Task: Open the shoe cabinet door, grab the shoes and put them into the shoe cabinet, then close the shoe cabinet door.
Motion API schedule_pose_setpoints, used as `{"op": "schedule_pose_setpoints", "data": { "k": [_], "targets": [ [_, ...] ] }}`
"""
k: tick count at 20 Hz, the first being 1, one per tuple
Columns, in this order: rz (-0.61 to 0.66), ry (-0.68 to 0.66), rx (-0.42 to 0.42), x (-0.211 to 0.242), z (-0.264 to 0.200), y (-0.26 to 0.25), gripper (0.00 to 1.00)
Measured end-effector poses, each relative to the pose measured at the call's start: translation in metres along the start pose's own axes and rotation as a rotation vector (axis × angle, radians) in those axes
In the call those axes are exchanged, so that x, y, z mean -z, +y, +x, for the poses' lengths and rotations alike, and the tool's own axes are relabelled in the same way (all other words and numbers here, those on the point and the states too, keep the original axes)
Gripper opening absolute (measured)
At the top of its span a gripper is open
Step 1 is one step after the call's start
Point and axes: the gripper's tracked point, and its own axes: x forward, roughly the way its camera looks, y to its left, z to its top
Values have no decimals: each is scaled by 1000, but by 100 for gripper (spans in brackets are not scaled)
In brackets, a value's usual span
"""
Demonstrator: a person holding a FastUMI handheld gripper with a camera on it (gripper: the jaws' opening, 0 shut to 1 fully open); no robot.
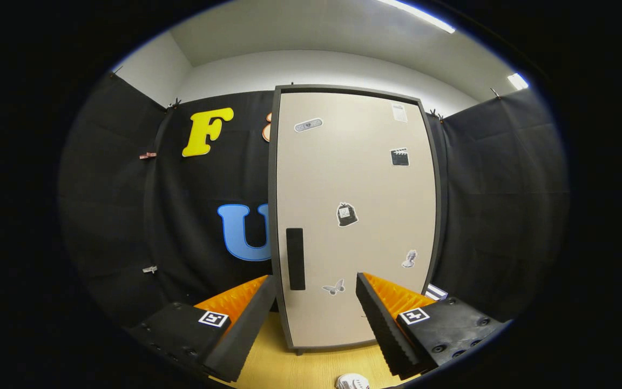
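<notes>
A: Where does the job stand?

B: At the very start, I'd say. The cabinet point(354, 216) stands upright on the desk point(311, 370), just ahead of the claw point(316, 294), and its door point(357, 178) is flat shut in its dark frame.

A: And the claw?

B: Wide open, holding nothing. Its two fingers spread to either side of the door's lower part, touching neither the door nor the handle point(295, 259).

A: Where is that handle?

B: A dark upright slot on the door's left side, low down, just beyond the left finger. From that I'd guess the door hinges on the right.

A: Any shoes?

B: None that I can make out. There is a small white thing point(352, 382) on the desk, near, between the fingers, but it is cut off and I cannot tell what it is.

A: So what is left?

B: All of it, by my reading: open the door, fetch the shoes, put them in, close the door.
</notes>
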Motion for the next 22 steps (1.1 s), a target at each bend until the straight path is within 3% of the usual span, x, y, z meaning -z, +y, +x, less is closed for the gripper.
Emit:
{"op": "schedule_pose_setpoints", "data": {
  "k": [9,22],
  "targets": [
    [-10,31,16,14,39,14,99],
    [22,29,39,30,137,22,96]
  ]
}}
